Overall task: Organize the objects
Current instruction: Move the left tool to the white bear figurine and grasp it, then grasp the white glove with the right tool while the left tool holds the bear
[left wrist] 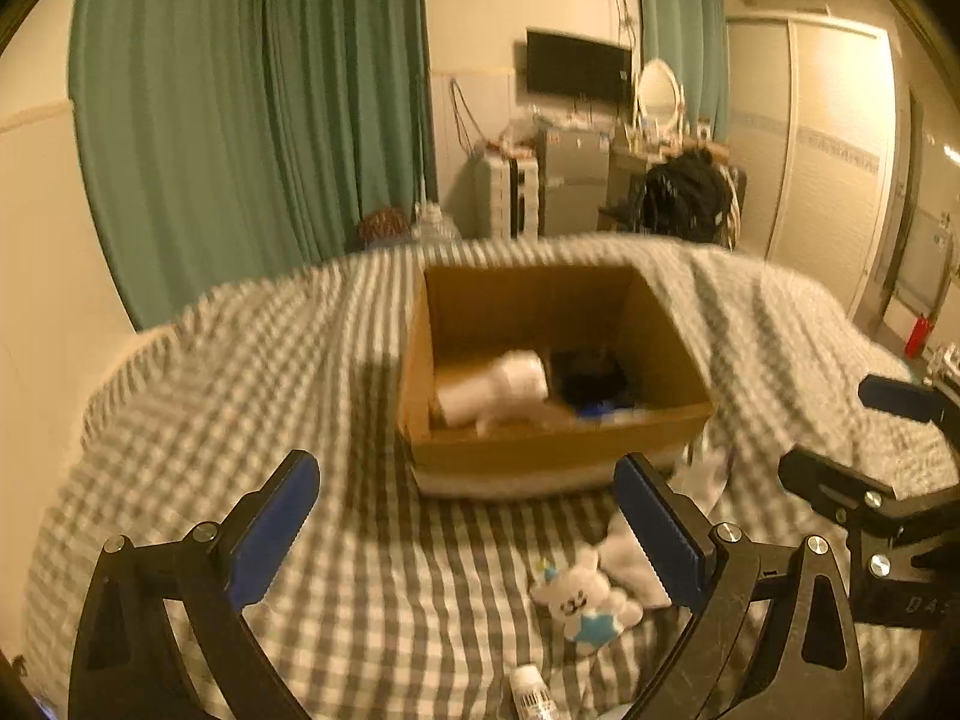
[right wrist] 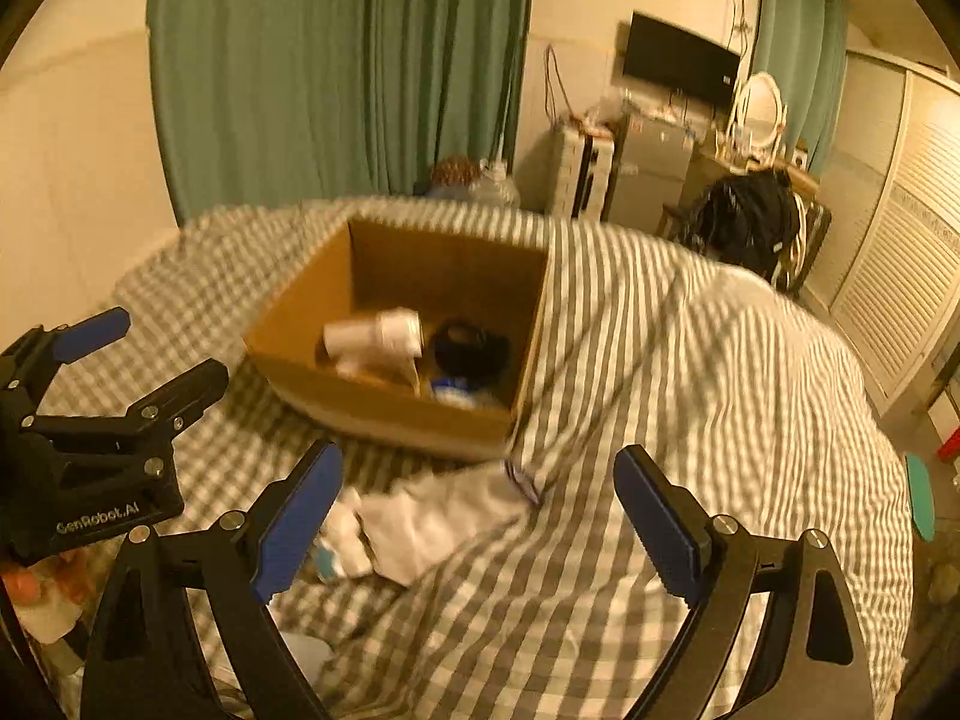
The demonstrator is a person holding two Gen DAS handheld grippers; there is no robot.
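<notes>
An open cardboard box [left wrist: 558, 450] [right wrist: 384, 414] stands on a grey checked bed cover. Inside lie a white hair dryer [left wrist: 498, 387] [right wrist: 378, 333], a black object [left wrist: 585, 375] [right wrist: 471, 351] and something blue. My left gripper [left wrist: 468, 516] is open and empty, just short of the box. A small white plush toy with a blue star [left wrist: 582, 597] lies under its right finger, and a white bottle [left wrist: 531, 690] lies at the bottom edge. My right gripper [right wrist: 480, 513] is open and empty above a white cloth [right wrist: 444, 516]. The plush toy [right wrist: 342, 534] shows beside the right gripper's left finger.
The bed cover [left wrist: 240, 420] rises in a fold right of the box [right wrist: 690, 360]. Green curtains [left wrist: 240, 120], a wall screen [left wrist: 576, 69], a desk with a mirror [left wrist: 657, 90] and a white wardrobe [left wrist: 828, 150] stand beyond the bed. Each gripper shows in the other's view [left wrist: 888, 468] [right wrist: 108, 396].
</notes>
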